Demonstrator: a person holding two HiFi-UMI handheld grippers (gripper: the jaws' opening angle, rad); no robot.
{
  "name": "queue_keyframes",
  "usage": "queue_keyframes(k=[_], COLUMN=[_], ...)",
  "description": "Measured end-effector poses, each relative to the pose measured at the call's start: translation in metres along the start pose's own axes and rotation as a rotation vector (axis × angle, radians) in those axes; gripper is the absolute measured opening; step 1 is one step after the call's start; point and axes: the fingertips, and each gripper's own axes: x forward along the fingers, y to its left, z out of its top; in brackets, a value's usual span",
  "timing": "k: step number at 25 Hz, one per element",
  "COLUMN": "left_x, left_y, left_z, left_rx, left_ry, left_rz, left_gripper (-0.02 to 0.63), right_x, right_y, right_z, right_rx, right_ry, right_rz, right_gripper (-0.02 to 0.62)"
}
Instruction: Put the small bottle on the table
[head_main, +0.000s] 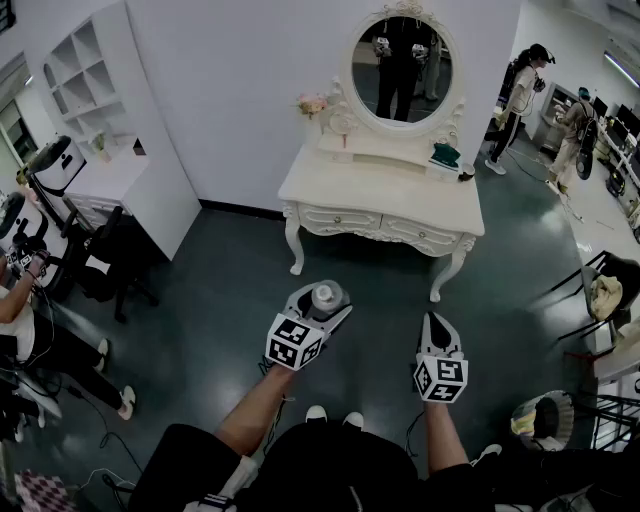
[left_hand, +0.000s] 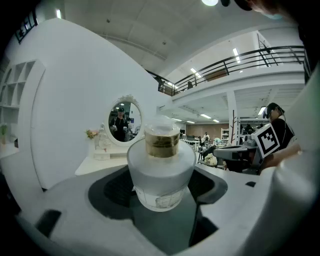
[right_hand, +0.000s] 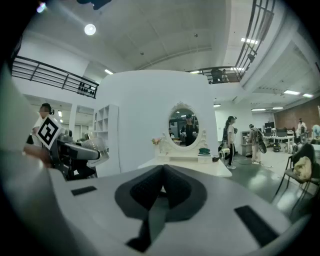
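Observation:
A small frosted bottle (left_hand: 161, 170) with a gold neck and clear cap stands upright between the jaws of my left gripper (head_main: 322, 303), which is shut on it. From the head view the bottle (head_main: 327, 296) shows above the dark floor, short of the white dressing table (head_main: 380, 195). My right gripper (head_main: 437, 330) is level with it to the right, its jaws shut with nothing between them; in the right gripper view the dark pads (right_hand: 161, 190) meet. The table (right_hand: 185, 164) lies ahead in both gripper views.
On the table stand an oval mirror (head_main: 402, 70), a pink flower (head_main: 312, 104) at its left and a green thing (head_main: 446, 155) at its right. A white shelf unit (head_main: 100, 90) and dark chair (head_main: 120, 255) stand left. People stand at the far right (head_main: 520, 100).

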Motion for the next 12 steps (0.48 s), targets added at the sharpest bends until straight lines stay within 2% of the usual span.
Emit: queue_keyframes(k=[12], left_x=[-0.004], left_y=[0.031], left_z=[0.0], left_rx=[0.01], left_ry=[0.008], left_rz=[-0.016], left_gripper=[0.33], right_x=[0.021], right_y=[0.015], right_z=[-0.004], right_rx=[0.0], right_ry=[0.028], right_rz=[-0.051], right_gripper=[0.003])
